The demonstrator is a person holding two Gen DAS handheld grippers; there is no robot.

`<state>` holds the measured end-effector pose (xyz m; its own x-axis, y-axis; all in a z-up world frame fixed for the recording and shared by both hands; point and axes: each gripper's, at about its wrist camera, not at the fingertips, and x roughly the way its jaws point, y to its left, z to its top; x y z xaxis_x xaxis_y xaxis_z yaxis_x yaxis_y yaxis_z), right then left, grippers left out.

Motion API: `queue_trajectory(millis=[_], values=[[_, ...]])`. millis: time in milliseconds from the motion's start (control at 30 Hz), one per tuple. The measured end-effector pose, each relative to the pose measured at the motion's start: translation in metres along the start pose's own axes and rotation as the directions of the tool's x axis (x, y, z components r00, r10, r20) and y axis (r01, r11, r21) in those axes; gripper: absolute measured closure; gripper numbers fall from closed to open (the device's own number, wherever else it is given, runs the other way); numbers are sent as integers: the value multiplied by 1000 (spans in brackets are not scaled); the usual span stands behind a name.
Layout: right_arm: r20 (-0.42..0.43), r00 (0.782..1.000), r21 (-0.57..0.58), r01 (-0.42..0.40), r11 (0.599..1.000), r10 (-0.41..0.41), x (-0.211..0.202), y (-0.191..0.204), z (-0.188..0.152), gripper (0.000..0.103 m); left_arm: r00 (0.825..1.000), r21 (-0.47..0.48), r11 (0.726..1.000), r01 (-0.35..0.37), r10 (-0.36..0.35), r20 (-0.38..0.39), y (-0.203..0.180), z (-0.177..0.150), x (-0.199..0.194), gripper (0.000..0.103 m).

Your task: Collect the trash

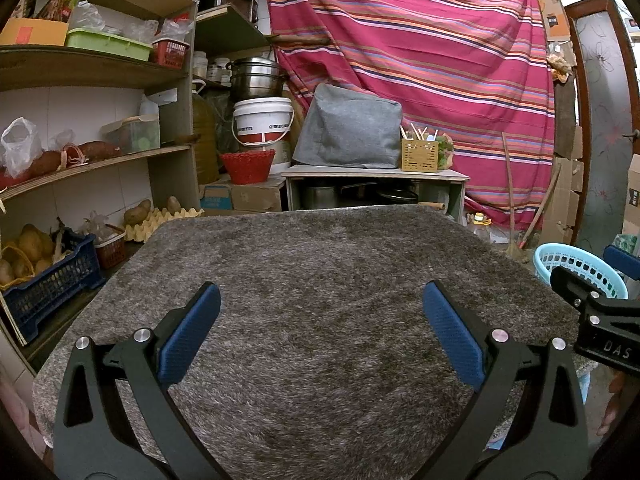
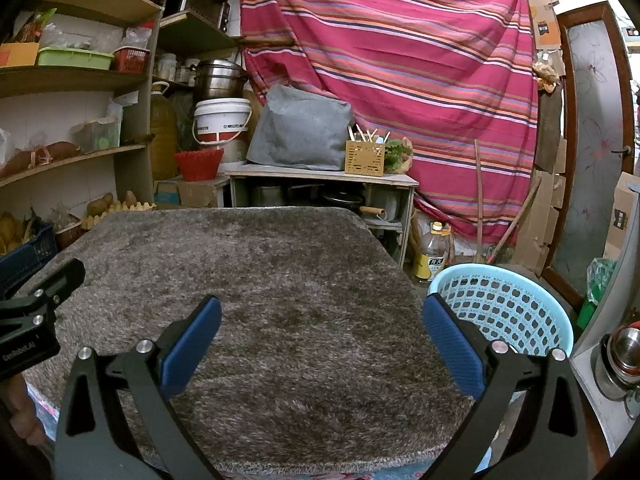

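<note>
A shaggy grey-brown rug [image 2: 260, 300] covers the worktop. Both the left claw [image 1: 320, 328] and right claw [image 2: 322, 330] gape empty above it. The blue basket [image 2: 508, 304] stands beside its right edge, shelves [image 1: 92, 72] left.

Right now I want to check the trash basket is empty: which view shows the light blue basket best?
The right wrist view: the light blue basket shows its rim and perforated inner wall beside the rug, though not its bottom. The left wrist view catches only a slice behind the right gripper.
</note>
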<state>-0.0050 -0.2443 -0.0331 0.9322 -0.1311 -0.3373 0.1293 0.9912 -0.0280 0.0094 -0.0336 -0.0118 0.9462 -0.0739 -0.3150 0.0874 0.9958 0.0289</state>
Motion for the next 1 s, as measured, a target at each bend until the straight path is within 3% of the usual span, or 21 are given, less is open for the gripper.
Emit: queue_trajectory(millis=[1000], values=[[1,1000,-1,0,1000,0,0,0,0,4,1000,-1,1000,-9,9,7,5,2,0,5]])
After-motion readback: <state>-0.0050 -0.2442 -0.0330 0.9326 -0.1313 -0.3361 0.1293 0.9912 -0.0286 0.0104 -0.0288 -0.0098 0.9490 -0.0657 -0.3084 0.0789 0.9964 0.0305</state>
